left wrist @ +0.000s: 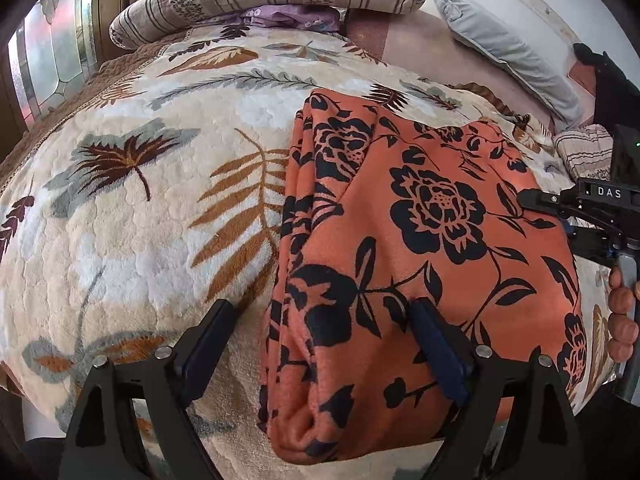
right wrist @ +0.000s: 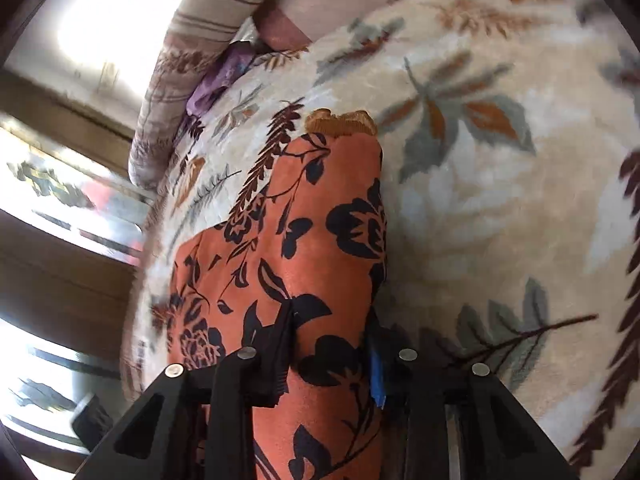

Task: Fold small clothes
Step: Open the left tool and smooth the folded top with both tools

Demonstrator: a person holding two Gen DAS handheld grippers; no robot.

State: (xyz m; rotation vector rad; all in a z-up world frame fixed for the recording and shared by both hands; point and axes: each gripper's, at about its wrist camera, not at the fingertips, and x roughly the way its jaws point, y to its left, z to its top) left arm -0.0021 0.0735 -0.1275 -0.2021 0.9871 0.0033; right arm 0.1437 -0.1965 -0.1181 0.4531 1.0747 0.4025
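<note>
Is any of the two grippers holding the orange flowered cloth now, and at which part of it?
The right gripper grips the orange flowered cloth at a raised fold by its right edge. The left gripper is open, holding nothing.

We note the orange floral garment is soft, matt cloth with a fine nap. The leaf-patterned blanket beneath is plush, pebbled fleece. Both the left gripper and right gripper are matt black plastic with bright metal pins.
</note>
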